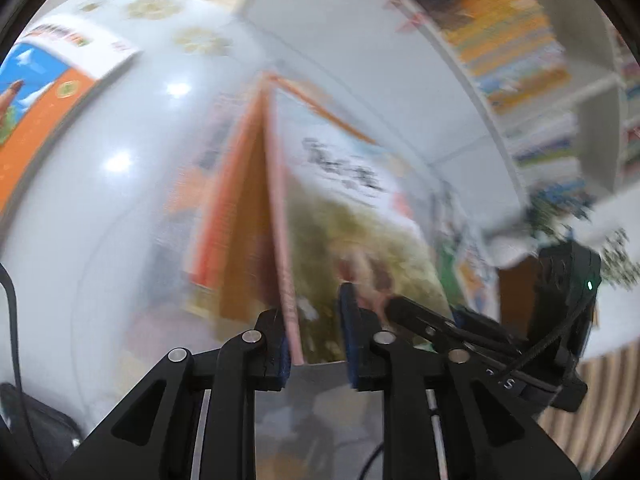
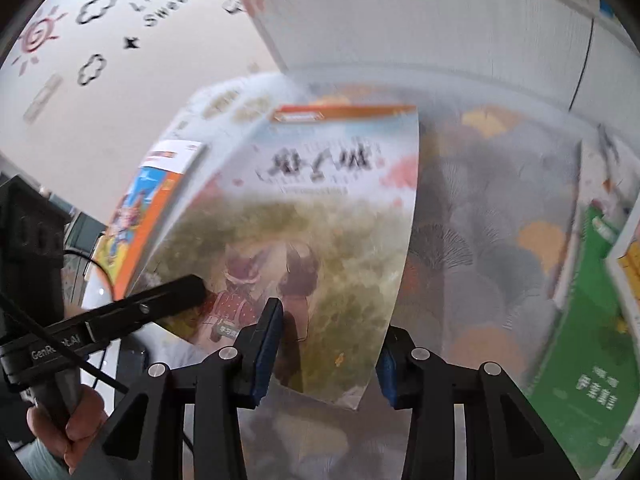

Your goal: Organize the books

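A thin picture book with a green meadow and two figures on its cover hangs tilted above the white table, blurred. In the left wrist view its pink spine leans on one blue pad of my left gripper. A gap separates it from the other pad, so the jaws are open around it. An orange cover shows left of the spine. My right gripper has the book's lower corner between its pads and looks shut on it. Each gripper shows in the other's view: the right gripper, the left gripper.
A second book with an orange and blue cover lies on the glossy white table. Shelves of books stand beyond. A green book lies at the right on a fan-patterned rug. A hand holds the left gripper's handle.
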Demonstrator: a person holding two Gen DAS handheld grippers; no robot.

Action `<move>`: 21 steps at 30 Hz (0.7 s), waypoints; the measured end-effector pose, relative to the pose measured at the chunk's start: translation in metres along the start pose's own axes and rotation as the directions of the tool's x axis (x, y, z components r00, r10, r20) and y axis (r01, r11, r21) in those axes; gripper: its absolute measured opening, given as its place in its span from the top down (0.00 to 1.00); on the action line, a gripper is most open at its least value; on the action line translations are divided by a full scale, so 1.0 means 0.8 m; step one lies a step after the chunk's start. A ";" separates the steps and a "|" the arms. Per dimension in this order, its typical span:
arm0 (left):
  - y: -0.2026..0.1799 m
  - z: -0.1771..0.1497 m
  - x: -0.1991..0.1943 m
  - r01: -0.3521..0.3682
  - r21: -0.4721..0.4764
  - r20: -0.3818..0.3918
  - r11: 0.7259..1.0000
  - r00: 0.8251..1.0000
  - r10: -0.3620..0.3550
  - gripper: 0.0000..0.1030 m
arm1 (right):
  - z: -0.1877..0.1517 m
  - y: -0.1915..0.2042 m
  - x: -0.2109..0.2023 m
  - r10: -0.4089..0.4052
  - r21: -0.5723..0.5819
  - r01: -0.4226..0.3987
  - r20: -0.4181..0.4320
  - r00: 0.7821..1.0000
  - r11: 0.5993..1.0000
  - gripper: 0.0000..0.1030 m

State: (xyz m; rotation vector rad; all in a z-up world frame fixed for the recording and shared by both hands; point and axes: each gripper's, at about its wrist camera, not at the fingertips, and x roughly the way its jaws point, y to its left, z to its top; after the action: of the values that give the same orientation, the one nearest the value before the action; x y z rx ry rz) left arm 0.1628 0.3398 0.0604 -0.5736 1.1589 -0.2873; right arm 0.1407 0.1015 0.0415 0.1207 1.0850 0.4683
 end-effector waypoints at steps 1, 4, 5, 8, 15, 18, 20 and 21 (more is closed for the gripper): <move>0.007 0.002 -0.001 -0.022 -0.023 0.006 1.000 1.000 0.022 0.77 | 0.003 -0.003 0.013 -0.008 0.020 0.008 -0.022 1.000 1.000 0.61; 0.045 0.008 -0.015 -0.019 -0.133 0.059 0.991 0.998 0.027 0.74 | 0.003 0.004 0.020 -0.036 0.008 0.036 -0.005 0.999 0.999 0.61; 0.052 0.009 -0.017 -0.027 -0.147 0.066 0.989 0.997 0.037 0.74 | 0.004 0.011 0.021 -0.048 -0.016 0.048 0.000 0.999 0.999 0.61; 0.065 0.012 -0.015 -0.040 -0.163 0.053 0.986 0.997 0.049 0.74 | 0.011 0.032 0.034 -0.128 -0.088 0.128 0.005 0.992 0.988 0.58; 0.057 0.007 -0.009 -0.037 -0.147 0.042 0.988 0.998 0.044 0.74 | -0.021 0.014 0.003 -0.119 -0.058 0.117 -0.021 0.993 0.991 0.57; 0.061 0.007 -0.005 -0.024 -0.161 0.041 0.987 0.999 0.031 0.74 | -0.044 0.026 0.001 -0.003 -0.038 0.000 -0.076 0.997 0.999 0.57; 0.059 0.007 -0.008 -0.039 -0.159 0.044 0.986 0.998 0.046 0.74 | -0.046 0.038 0.016 0.086 -0.018 -0.089 -0.124 0.989 0.996 0.57; 0.058 0.006 -0.011 -0.047 -0.155 0.047 0.987 0.997 0.055 0.74 | -0.044 0.044 0.023 0.104 -0.012 -0.107 -0.133 0.986 0.994 0.57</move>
State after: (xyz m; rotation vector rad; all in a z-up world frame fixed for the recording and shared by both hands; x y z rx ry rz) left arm 0.1607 0.3833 0.0424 -0.6815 1.1503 -0.1386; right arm 0.1061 0.1359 0.0210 0.1320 1.2074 0.5885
